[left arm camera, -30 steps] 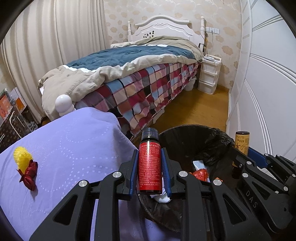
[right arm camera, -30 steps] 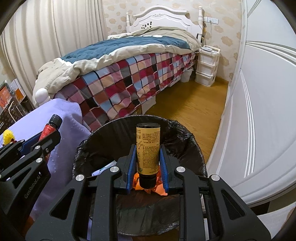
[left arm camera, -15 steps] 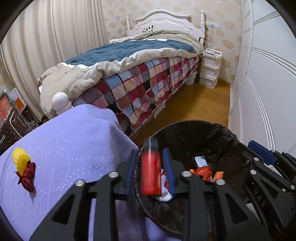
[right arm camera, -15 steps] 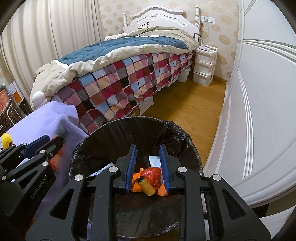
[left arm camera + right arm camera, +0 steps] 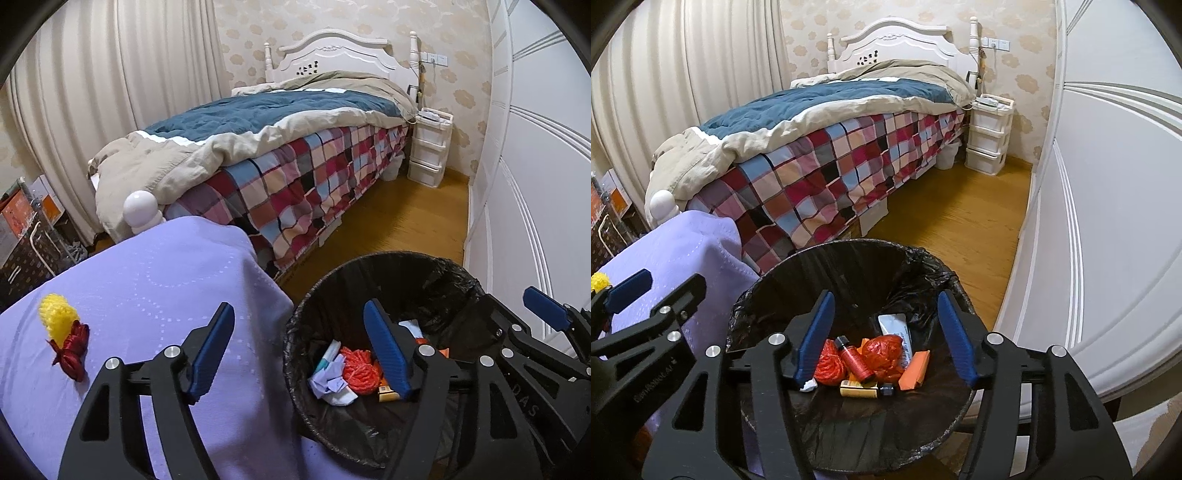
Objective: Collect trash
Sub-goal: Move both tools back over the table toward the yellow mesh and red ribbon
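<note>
The trash now lies in the bottom of the bin [image 5: 849,254]: the red bottle [image 5: 855,360] and the yellow bottle [image 5: 858,388], held upright in the claws a second ago, rest among the orange scraps there. The left gripper [image 5: 299,347] and the right gripper [image 5: 884,334] have both just been opening and stand wide with nothing between their jaws, poised over the bin's rim. Two pieces are done, I judge, and one is left (the yellow and red bundle [image 5: 64,341] near the left edge of the purple-covered table [image 5: 166,280]).
</note>
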